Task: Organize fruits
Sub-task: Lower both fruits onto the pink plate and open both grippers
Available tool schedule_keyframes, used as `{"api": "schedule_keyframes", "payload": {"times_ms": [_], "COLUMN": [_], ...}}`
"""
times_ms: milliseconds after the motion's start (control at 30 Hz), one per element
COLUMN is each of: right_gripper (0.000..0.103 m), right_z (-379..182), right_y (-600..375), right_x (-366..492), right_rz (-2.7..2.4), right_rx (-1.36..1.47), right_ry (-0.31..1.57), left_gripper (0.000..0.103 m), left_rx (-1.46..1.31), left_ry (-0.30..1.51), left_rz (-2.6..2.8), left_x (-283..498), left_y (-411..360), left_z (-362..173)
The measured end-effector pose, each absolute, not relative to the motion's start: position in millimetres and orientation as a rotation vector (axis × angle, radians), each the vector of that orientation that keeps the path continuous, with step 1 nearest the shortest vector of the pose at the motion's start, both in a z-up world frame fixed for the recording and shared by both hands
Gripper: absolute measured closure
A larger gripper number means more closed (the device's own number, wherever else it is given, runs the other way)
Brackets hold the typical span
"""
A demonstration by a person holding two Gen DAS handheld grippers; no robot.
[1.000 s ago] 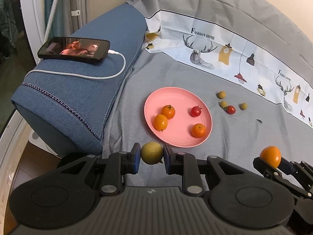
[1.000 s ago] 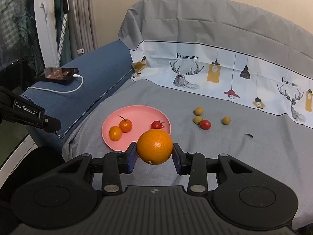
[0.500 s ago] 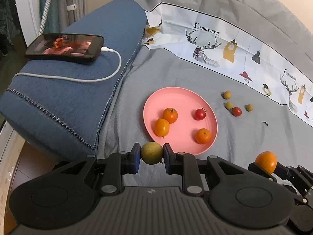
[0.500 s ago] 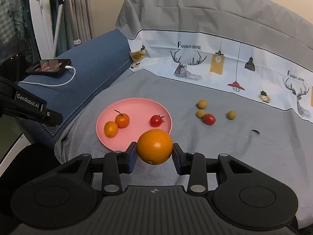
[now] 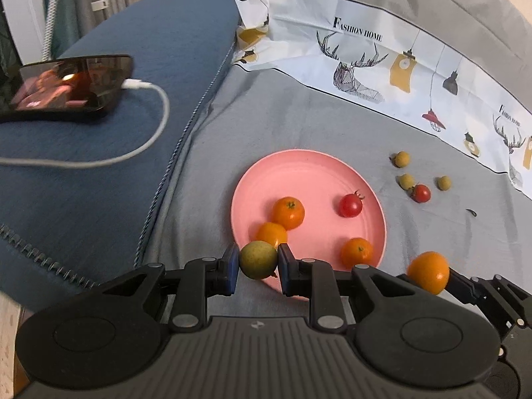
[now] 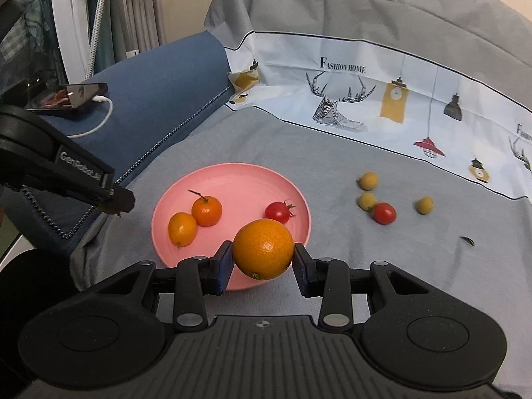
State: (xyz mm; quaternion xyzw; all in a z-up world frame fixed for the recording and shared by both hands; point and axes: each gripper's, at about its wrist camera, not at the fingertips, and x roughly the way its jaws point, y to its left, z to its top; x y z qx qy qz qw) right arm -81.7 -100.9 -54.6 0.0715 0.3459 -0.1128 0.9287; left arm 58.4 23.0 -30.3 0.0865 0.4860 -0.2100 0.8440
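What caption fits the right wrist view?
Right hand-held gripper carries an orange toward the pink plate.

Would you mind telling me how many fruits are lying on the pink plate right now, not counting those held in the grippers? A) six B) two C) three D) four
D: the left wrist view shows three small oranges and one cherry tomato on the pink plate.

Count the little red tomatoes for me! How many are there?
2. One tomato sits on the pink plate. The other tomato lies on the grey cloth beside a small yellow-green fruit. The held orange could hide something.
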Motion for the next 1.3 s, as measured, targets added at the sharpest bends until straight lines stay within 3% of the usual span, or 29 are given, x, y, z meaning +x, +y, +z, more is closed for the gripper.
{"api": "schedule_keyframes", "payload": {"times_ms": [800, 833, 867, 900, 933, 967, 1000, 1300], "right_gripper": [0.063, 0.063, 0.059, 0.052, 0.033, 0.018, 0.015, 0.003], "right_z": [-105.9, -105.9, -105.1, -103.1, -100.9, -97.9, -94.0, -73.6], "right_y": [-127.7, -127.8, -128.4, -128.9, -129.5, -129.1, -128.1, -120.4], "right_x": [-4.0, -4.2, -4.0, -4.8, -5.2, -6.9, -10.1, -65.2], "right_rz": [-0.173, -0.171, -0.165, -0.158, -0.153, -0.151, -0.154, -0.199], "right_rx": [0.122, 0.121, 0.122, 0.122, 0.118, 0.108, 0.091, 0.109], "right_ry": [0.783, 0.781, 0.769, 0.752, 0.739, 0.723, 0.702, 0.749], "left_gripper": [0.075, 0.071, 0.049, 0.017, 0.004, 0.000, 0.000, 0.000], "left_rx": [0.315, 0.314, 0.310, 0.304, 0.297, 0.290, 0.292, 0.353], "left_ry": [1.084, 1.085, 1.084, 1.077, 1.061, 1.027, 1.000, 0.978], "left_rz": [-0.440, -0.439, -0.444, -0.451, -0.452, -0.445, -0.444, -0.440], "left_x": [114.7, 115.3, 115.4, 114.9, 113.8, 110.0, 106.4, 62.2], "left_y": [-37.7, -37.7, -37.9, -38.2, -37.5, -35.8, -34.7, -7.1], "left_z": [-88.9, -88.8, -87.6, -85.6, -82.2, -76.6, -72.3, -51.5]}}
